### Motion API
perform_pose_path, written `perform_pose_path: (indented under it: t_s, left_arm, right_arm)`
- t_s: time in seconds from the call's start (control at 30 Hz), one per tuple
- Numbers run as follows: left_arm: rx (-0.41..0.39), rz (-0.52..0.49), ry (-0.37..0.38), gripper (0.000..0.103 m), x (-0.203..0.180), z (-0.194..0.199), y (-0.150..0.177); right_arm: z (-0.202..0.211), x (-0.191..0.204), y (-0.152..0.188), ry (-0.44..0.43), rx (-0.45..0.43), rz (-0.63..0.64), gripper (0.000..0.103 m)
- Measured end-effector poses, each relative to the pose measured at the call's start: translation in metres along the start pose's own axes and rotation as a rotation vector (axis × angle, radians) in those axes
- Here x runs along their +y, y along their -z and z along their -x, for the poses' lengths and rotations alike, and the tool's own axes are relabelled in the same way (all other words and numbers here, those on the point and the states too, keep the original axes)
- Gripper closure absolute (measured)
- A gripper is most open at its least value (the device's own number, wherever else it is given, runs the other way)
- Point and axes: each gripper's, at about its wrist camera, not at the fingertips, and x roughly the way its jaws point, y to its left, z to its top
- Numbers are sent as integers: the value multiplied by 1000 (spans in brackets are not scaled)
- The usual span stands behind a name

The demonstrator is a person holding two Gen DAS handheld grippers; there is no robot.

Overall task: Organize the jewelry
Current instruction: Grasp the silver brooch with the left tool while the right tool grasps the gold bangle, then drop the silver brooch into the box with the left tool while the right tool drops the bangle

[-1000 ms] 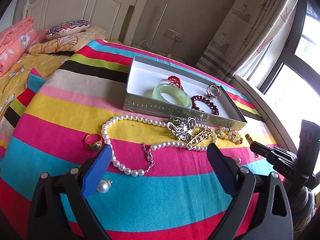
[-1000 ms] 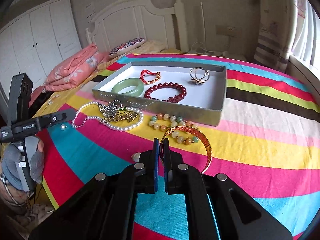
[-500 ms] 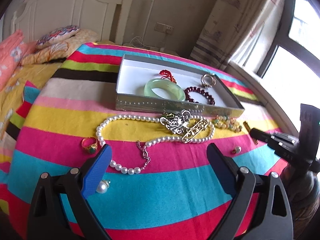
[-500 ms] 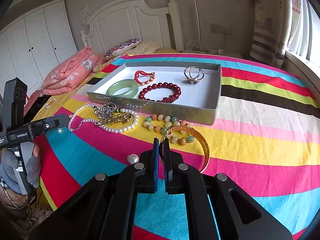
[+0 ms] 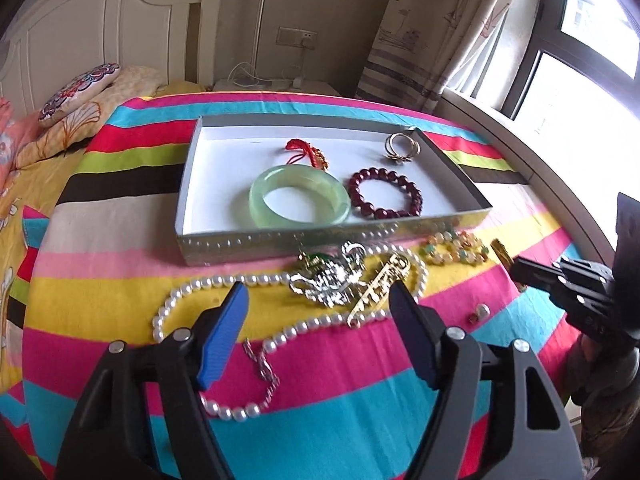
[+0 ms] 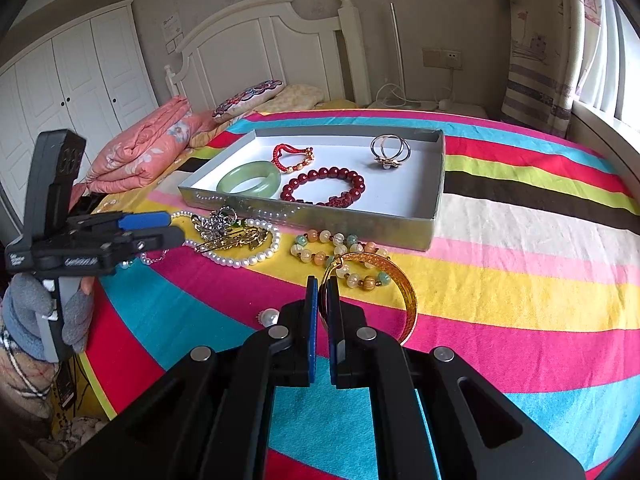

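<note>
Home bedroom, white headboard (image 6: 256, 36), pillows (image 6: 248, 98), wardrobe doors (image 6: 80, 80)

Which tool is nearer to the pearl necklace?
Left. The left tool hovers right over the pearl necklace, its jaws closing around it. The right tool is off to the side, shut on the gold bangle.

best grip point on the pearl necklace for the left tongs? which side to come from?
Take the pearl necklace on its bare left loop, coming from above with the pads across the strand. It lies flat on the striped bedspread, so there is nothing to get under. Its right half is tangled under the silver brooch and gold pin. The left tongs are closing, with nothing gripped.
</note>
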Motion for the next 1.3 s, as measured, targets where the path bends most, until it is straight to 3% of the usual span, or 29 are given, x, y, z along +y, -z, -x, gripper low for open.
perform_pose_path:
  t_s: [0.2, 0.33, 0.37, 0.53, 0.6, 0.63, 0.9, 1.3]
  left_arm:
    - [39, -41, 16, 33, -3, -19, -13]
    - [69, -105, -18, 51, -18, -36, -15]
    - [60, -120, -20, 52, -21, -36, -15]
    - [19, -196, -59, 88, -35, -31, -8]
    - [3, -214, -59, 91, -39, -27, -5]
    - [-7, -220, -63, 97, -40, -25, -4]
    - [-70, -151, -8, 98, -31, -6, -5]
    - [-98, 49, 278, 98, -2, 24, -5]
  right_arm:
    - [0, -1, 0, -4, 1, -2, 99]
    - [0, 0, 0, -4, 2, -3, 99]
    - [0, 0, 0, -4, 2, -2, 99]
    - [0, -1, -1, -3, -1, -2, 99]
    - [0, -1, -1, -4, -5, -3, 99]
    - [0, -1, -1, -4, -6, -4, 99]
    - [2, -1, 0, -8, -14, -9, 99]
    - [8, -5, -1, -41, -41, -19, 99]
